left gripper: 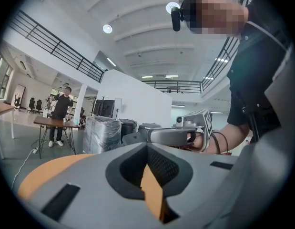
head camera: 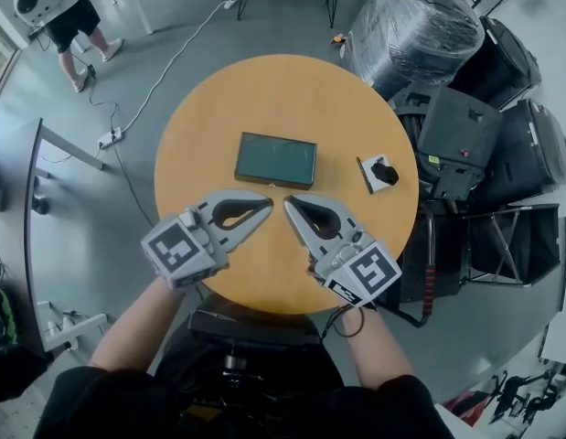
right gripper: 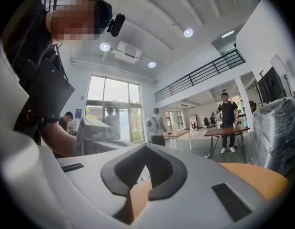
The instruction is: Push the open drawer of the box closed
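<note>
You hold both grippers over the near half of a round orange table (head camera: 200, 117). The left gripper (head camera: 267, 205) and the right gripper (head camera: 288, 202) point toward each other, tips close but apart. Each has its fingers pressed together, gripping nothing.

The box (head camera: 275, 159), flat and dark with a green top, lies just beyond both sets of fingertips, toward the table's middle. Only bare tabletop separates it from them. From above, its drawer cannot be made out.

Beyond and to the right of the right fingers sits a small white block (head camera: 380, 173) with a black knob. Past the table's right edge stand black chairs (head camera: 456, 131) and a plastic-wrapped bundle (head camera: 411, 21). A person (head camera: 72, 21) stands far beyond the left fingers.
</note>
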A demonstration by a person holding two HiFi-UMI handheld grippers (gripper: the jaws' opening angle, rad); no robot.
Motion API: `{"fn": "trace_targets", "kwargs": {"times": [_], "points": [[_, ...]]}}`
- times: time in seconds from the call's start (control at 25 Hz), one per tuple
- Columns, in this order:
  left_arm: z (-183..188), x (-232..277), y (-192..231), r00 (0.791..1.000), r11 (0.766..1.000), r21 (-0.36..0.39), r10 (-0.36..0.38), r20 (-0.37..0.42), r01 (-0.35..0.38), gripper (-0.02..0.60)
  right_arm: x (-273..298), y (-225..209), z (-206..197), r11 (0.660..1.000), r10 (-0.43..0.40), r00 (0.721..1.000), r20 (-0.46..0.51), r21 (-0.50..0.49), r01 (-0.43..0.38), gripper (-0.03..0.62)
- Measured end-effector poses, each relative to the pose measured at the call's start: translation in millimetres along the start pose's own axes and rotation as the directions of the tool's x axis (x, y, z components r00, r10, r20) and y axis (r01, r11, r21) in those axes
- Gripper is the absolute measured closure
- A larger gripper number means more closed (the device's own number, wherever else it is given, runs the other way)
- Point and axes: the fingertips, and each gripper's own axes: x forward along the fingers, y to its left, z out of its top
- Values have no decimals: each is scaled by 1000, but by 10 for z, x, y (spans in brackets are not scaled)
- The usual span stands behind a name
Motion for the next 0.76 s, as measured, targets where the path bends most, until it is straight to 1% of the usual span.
{"fn": "trace_targets", "kwargs": {"times": [0.32, 0.76], "points": [[3, 26, 19, 1000, 1000, 4, -9, -2, 9, 566, 17, -43, -20, 1000, -14, 1000, 4, 13, 14, 585], [28, -2, 20, 1000, 1000, -1, -20, 22, 20, 566, 36, -27, -44, 999, -19, 1000, 8, 26, 19, 585]]}}
